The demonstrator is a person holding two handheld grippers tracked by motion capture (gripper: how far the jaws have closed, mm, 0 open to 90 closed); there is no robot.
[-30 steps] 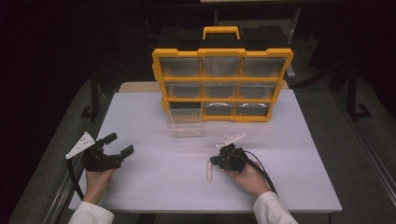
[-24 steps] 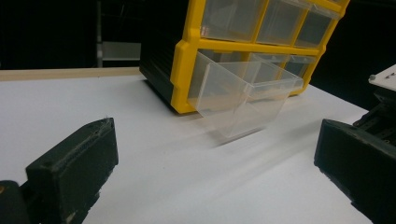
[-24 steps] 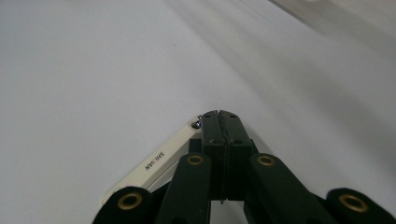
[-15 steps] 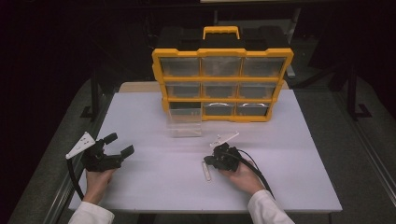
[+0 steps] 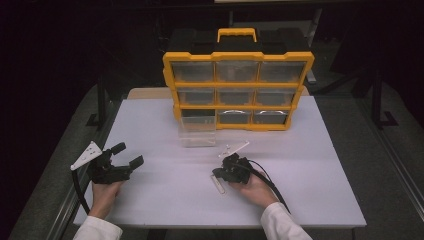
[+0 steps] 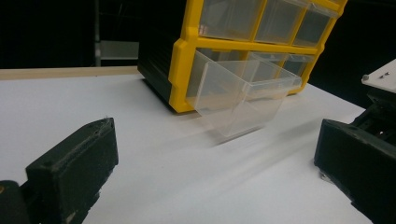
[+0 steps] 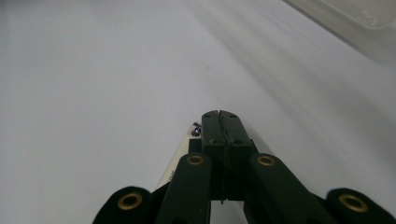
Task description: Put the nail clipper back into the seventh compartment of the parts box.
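A yellow-framed organizer (image 5: 239, 56) (image 6: 187, 56) with clear drawers stands at the back of the white table (image 5: 310, 165). Its bottom-left drawer (image 5: 197, 132) (image 6: 238, 98) is pulled out onto the table and looks empty. My left gripper (image 5: 129, 154) (image 6: 215, 140) rests at the table's left, open, with nothing between its jaws. My right gripper (image 5: 216, 175) (image 7: 219, 116) sits low at the middle front, jaws pressed together. A small pale flat strip (image 5: 219, 186) (image 7: 183, 148) lies on the table just under and beside those jaws; I cannot tell whether it is touched.
The table's left edge runs close beside my left hand. Dark floor and metal frame legs surround the table. A black cable (image 5: 270, 185) trails from my right gripper toward the front edge.
My right gripper has shifted a little to the left, over the strip's near end. The left gripper has not moved.
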